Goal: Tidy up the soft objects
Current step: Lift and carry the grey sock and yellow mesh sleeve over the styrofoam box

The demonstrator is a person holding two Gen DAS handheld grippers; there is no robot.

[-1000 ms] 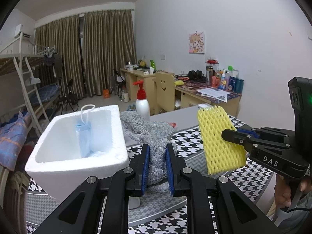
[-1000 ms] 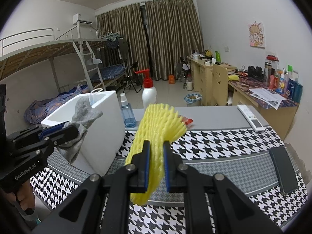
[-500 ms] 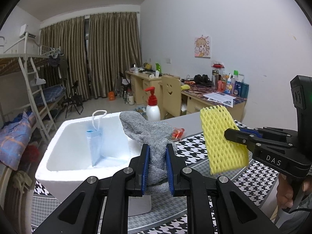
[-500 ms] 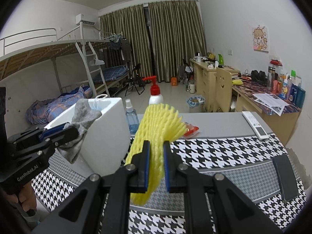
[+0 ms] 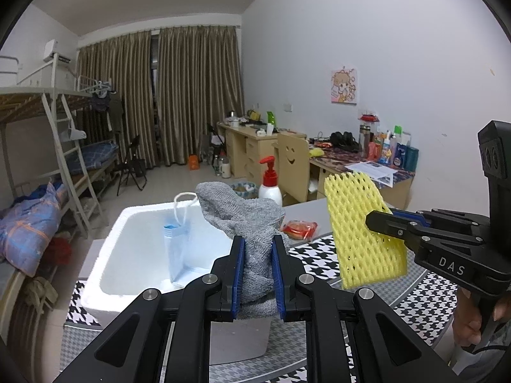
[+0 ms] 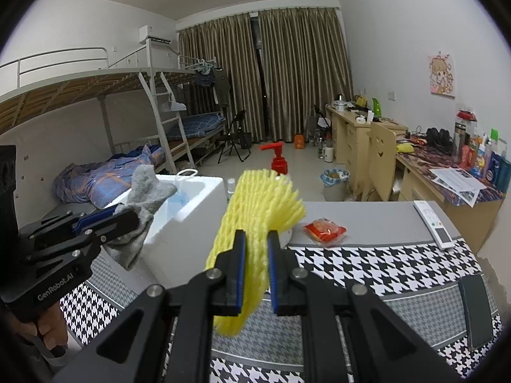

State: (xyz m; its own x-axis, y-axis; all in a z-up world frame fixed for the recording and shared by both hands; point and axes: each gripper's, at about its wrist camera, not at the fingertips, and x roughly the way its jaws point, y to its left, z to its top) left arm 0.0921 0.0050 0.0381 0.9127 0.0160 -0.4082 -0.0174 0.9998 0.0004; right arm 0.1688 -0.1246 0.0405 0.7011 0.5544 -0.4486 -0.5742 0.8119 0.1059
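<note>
1. The left gripper [image 5: 258, 271] has its two fingers squeezed tight on a soft grey knitted cloth [image 5: 246, 220]. The right gripper [image 6: 256, 274] has its fingers squeezed tight on a yellow foam net sleeve [image 6: 255, 220].
2. Both things are up in the air over a table with a black-and-white checked cloth [image 6: 383, 268]. The grey cloth is beside the near edge of a white foam box [image 5: 127, 255] standing on that table.
3. A light blue face mask with a white loop [image 5: 177, 245] stands inside the box.
4. Farther back on the table lie a small red snack packet [image 6: 324, 230] and a white remote control [image 6: 432, 223]. A white pump bottle with a red top [image 5: 270, 185] stands behind the box.
5. The room has a metal bunk bed [image 6: 95, 95], brown curtains [image 6: 271, 73] and wooden desks [image 6: 351, 134].
6. The bottom of the grey cloth is hidden between the fingers. The net sleeve covers most of the pump bottle in the right view.
7. The cloth looks floppy and bunched. The net sleeve is full of little holes and fans out at the top.
</note>
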